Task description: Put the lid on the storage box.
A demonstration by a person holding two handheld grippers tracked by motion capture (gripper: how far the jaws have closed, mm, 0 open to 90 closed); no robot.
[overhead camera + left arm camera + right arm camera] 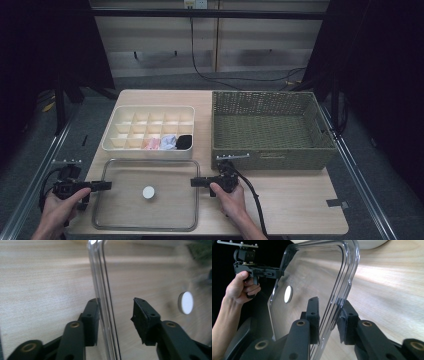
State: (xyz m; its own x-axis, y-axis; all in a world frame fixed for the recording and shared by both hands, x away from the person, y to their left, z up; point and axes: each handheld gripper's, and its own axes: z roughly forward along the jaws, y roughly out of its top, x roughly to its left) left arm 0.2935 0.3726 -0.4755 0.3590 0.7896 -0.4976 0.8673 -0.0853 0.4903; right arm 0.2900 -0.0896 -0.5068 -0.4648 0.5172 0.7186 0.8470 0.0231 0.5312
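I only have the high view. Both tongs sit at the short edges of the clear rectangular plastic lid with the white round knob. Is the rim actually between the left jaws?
Observer: Yes. In the left gripper view the rim of the clear rectangular plastic lid runs up between the jaws of the left tongs. One pad looks to lie against it, and the other stands clearly apart.
Operator: And the right side?
Observer: The right gripper view shows the right tongs straddling the rim too. I cannot tell whether both pads press on it.
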